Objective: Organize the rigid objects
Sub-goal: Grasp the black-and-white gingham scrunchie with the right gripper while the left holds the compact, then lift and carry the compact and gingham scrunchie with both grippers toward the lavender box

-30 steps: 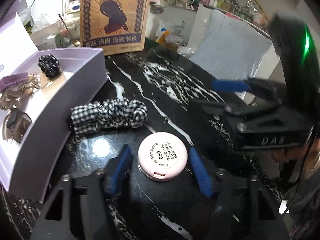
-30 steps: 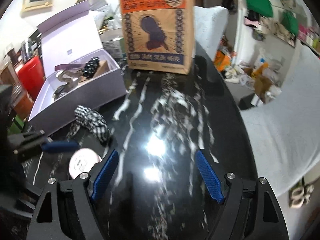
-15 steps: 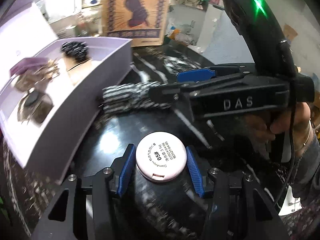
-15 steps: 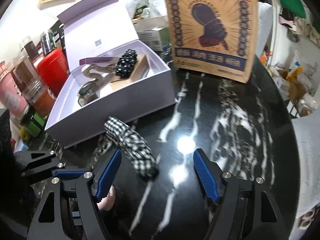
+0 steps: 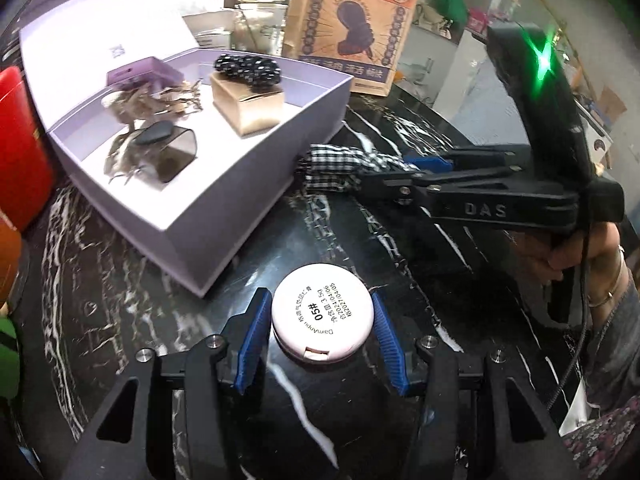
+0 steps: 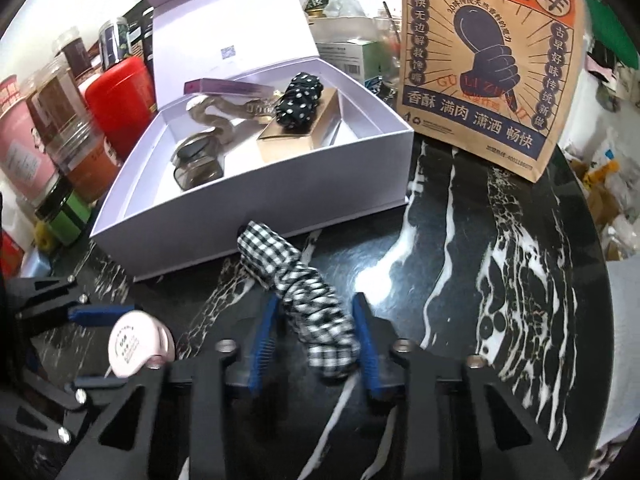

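A round pink compact (image 5: 322, 316) lies on the black marble table, and my left gripper (image 5: 318, 328) is shut on it, both blue pads against its sides. It also shows in the right wrist view (image 6: 134, 342). My right gripper (image 6: 316, 328) is closed around a black-and-white checked scrunchie (image 6: 308, 300), which also shows in the left wrist view (image 5: 340, 164). An open lilac box (image 5: 256, 184) stands to the left, seen too in the right wrist view (image 6: 256, 216). It holds a gold carton (image 5: 248, 100), a dotted scrunchie (image 5: 248, 66) and hair clips.
A brown paper bag (image 6: 484, 68) stands behind the box at the table's far side. Red and other jars (image 6: 116, 100) crowd the left edge. A glass kettle (image 5: 260, 12) stands behind the box. The table's right edge drops off beside a white cushion.
My left gripper has closed on the compact and swung left toward the box. My right gripper has moved in over the checked scrunchie and closed around it.
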